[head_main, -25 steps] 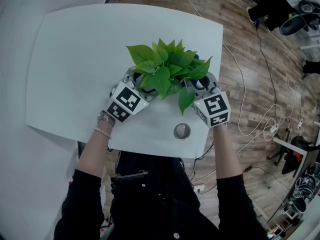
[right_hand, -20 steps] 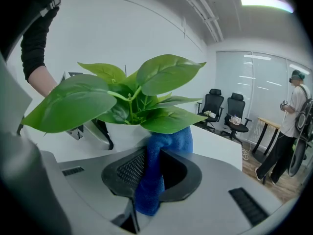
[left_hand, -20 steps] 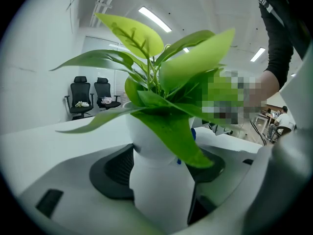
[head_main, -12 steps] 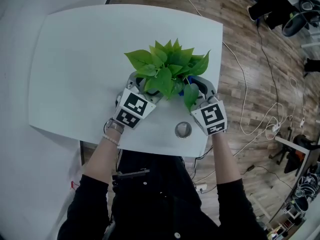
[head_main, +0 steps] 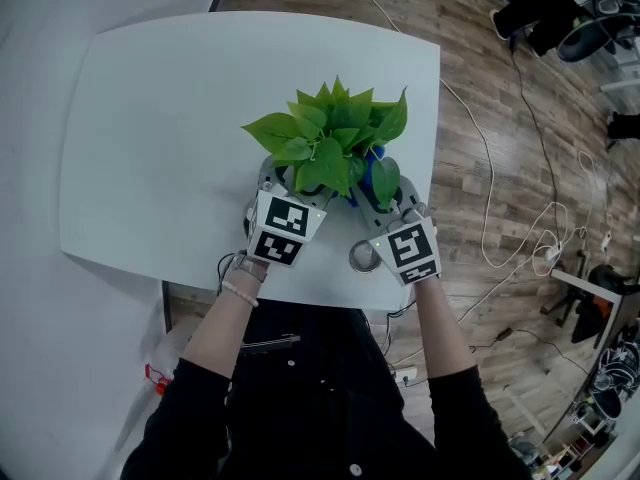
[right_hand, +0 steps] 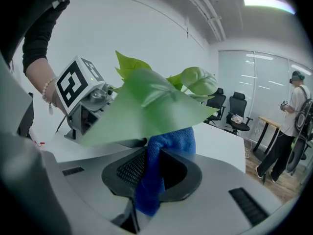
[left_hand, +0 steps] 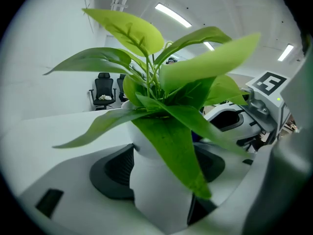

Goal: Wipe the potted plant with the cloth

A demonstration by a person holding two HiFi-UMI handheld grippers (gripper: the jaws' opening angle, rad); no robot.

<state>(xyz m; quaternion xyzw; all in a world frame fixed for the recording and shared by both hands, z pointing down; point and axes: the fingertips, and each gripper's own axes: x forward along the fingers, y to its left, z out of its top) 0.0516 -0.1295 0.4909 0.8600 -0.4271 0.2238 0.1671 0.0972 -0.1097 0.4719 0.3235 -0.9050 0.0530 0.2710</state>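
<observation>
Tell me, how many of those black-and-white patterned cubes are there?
2. One cube rides on the left gripper, which is shut on the white pot; the other cube rides on the right gripper, which holds the blue cloth. No others seem hidden.

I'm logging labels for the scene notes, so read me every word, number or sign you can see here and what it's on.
No words, numbers or brands can be read in any view.
Left gripper: its marker cube bears only a black-and-white square code, no letters.
Right gripper: its marker cube likewise, code only.
White pot and blue cloth: no print showing.
</observation>
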